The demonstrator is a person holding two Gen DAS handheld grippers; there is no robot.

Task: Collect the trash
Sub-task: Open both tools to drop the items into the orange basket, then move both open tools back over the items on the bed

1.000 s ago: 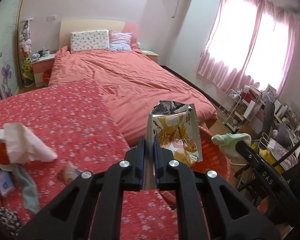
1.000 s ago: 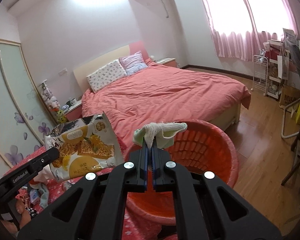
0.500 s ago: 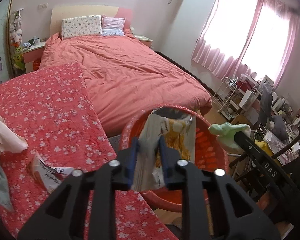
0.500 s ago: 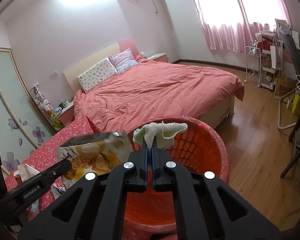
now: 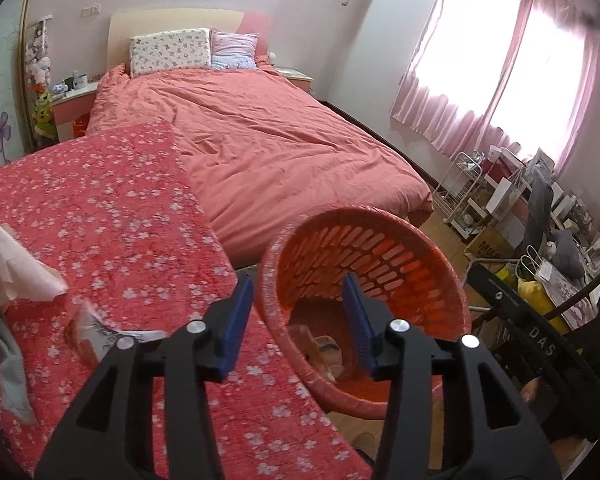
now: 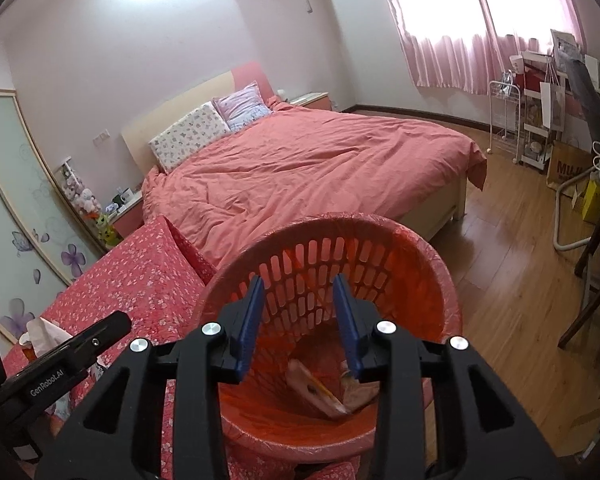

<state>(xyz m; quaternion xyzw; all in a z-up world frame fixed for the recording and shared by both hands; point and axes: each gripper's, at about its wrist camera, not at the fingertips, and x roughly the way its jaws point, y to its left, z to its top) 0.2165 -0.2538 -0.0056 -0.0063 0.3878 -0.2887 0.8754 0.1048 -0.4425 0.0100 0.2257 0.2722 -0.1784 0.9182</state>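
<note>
Left gripper (image 5: pixel 298 322) spread wide, empty, lower centre of frame above basket rim. Right gripper (image 6: pixel 298 322) likewise parted, empty, over orange basket (image 6: pixel 404 236). Wrappers (image 6: pixel 320 390) lie at basket bottom. We judge drop step finished. Next: we swing left toward torn wrapper (image 5: pixel 100 330) and tissue (image 5: pixel 16 270) on floral cloth (image 5: pixel 100 200), lower left.

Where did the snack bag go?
In the right wrist view, the snack bag lies at the bottom of the orange basket, beside the flowered table.

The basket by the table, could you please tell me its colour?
The basket is orange-red, clearest in the right wrist view.
</note>
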